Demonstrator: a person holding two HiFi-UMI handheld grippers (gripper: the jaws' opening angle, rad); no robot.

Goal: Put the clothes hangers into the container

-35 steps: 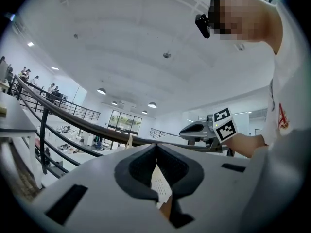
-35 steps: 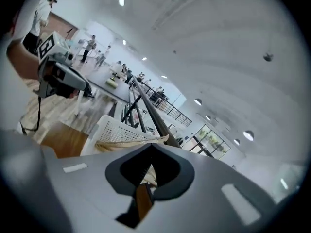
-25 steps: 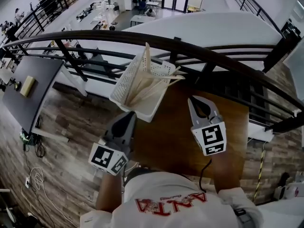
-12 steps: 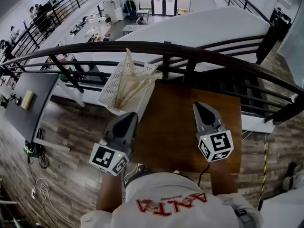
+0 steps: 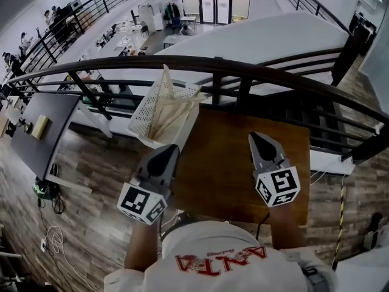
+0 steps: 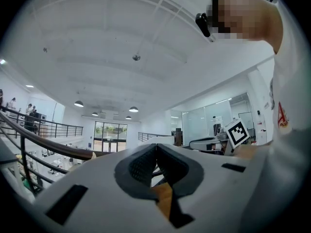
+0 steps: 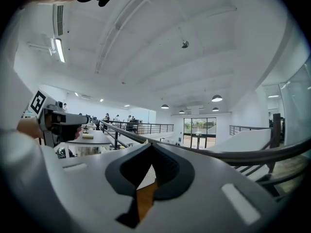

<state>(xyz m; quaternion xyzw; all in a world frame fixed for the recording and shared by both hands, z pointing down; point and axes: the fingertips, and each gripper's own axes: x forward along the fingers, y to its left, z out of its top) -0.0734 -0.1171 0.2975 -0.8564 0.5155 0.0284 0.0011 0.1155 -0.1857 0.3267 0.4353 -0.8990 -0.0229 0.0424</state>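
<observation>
A white perforated basket (image 5: 146, 111) stands tilted at the far left corner of the brown table (image 5: 231, 169), against the railing. Several pale wooden clothes hangers (image 5: 169, 105) stick up out of it. My left gripper (image 5: 169, 151) hovers at the table's left edge, just short of the basket; it is shut, with nothing between the jaws. My right gripper (image 5: 258, 140) is over the right half of the table, well apart from the basket, also shut and empty. In the left gripper view the jaws (image 6: 156, 147) meet, and in the right gripper view the jaws (image 7: 151, 147) meet too.
A dark curved handrail (image 5: 255, 72) with bars runs behind the table; beyond it is a drop to a lower floor. A dark desk (image 5: 42, 123) stands below at left. Wood flooring (image 5: 103, 187) lies left of the table. The person's white shirt (image 5: 219, 254) fills the bottom.
Both grippers have drawn back from the basket toward the person's body, and the right one has rolled a little. The hangers stay in the basket.
</observation>
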